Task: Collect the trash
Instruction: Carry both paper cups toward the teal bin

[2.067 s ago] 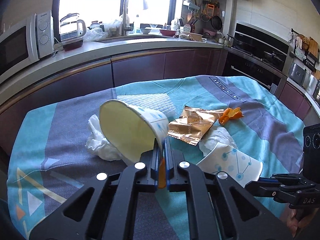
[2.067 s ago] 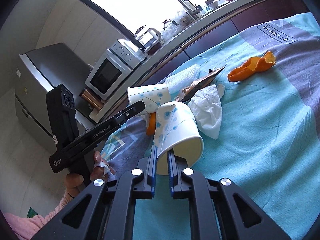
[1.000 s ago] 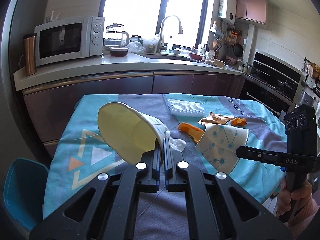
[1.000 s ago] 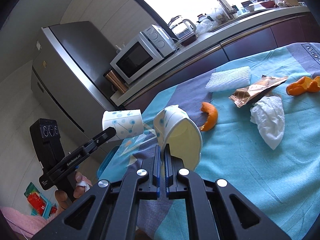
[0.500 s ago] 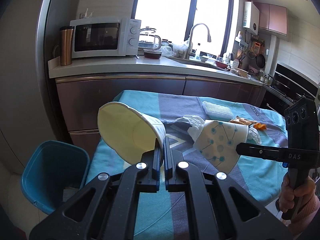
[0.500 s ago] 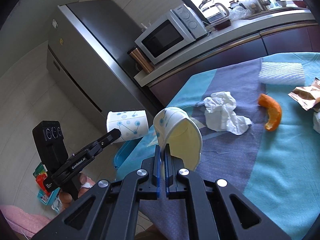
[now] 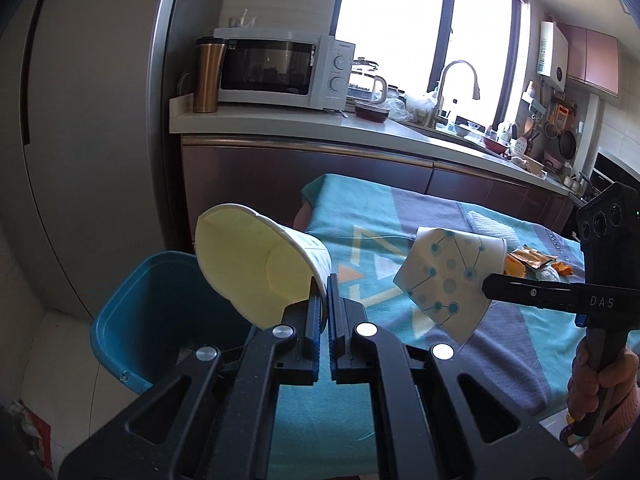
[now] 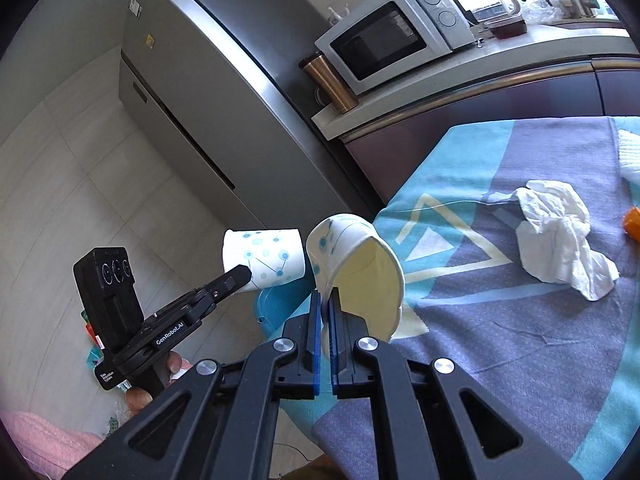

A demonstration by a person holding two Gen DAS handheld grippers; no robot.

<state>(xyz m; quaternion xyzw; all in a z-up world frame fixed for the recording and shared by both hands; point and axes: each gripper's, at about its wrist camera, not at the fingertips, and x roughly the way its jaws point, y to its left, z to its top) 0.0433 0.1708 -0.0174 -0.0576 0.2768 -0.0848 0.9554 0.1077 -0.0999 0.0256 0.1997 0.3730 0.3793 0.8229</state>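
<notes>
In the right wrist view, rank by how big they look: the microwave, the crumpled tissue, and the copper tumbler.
1. microwave
2. crumpled tissue, though being nearer the camera enlarges it, so these two are close
3. copper tumbler, clearly smallest

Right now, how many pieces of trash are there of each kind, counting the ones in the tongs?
Paper cups: 2
Crumpled tissues: 2
Orange peels: 2
Gold wrapper: 1
White foam net: 1
Total: 8

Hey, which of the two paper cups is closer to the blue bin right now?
The left gripper's cup; it overlaps the blue bin, while the right gripper's cup hangs over the tablecloth.
</notes>
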